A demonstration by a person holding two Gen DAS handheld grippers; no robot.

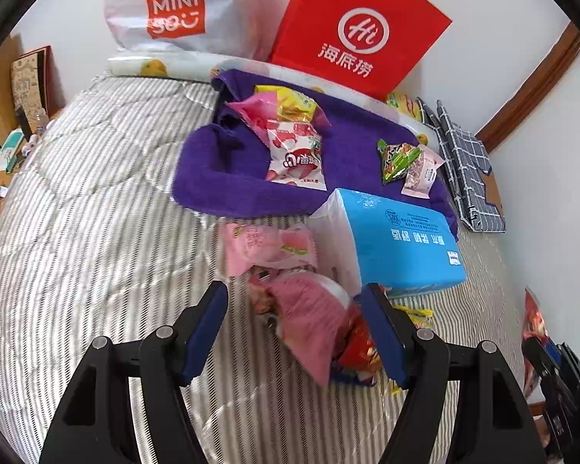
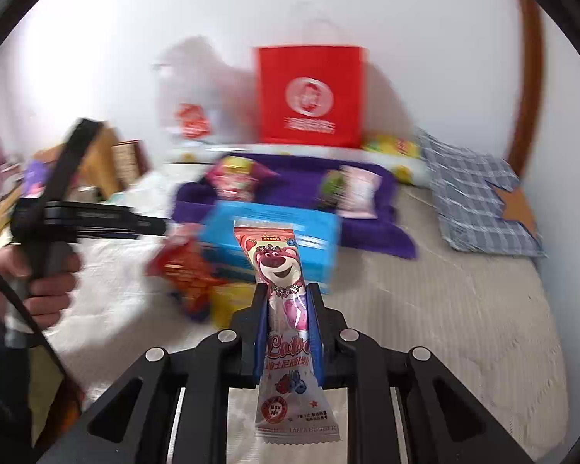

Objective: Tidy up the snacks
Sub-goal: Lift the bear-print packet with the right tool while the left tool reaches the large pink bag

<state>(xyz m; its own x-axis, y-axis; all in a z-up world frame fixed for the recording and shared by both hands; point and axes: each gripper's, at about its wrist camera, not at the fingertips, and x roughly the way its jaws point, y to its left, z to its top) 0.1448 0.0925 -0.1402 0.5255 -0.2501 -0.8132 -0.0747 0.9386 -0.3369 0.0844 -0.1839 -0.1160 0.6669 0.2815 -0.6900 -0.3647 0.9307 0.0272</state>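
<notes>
Right gripper [image 2: 288, 295]: jaws clamped narrow on a pink bear-print snack packet [image 2: 280, 266], held above the striped bed [image 2: 444, 328], in front of the blue tissue pack [image 2: 313, 232]. Left gripper [image 1: 295, 297]: jaws partly open, gripping nothing, straddling loose pink and red snack packets [image 1: 309, 309] just beside the tissue pack. Further snacks lie on the purple towel [image 1: 228, 162] behind the tissue pack.

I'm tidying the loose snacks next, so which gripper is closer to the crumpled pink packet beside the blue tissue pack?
Left. The left gripper hangs open right over the pink packet. The right gripper, shut on the bear snack packet, is off to the side.
</notes>
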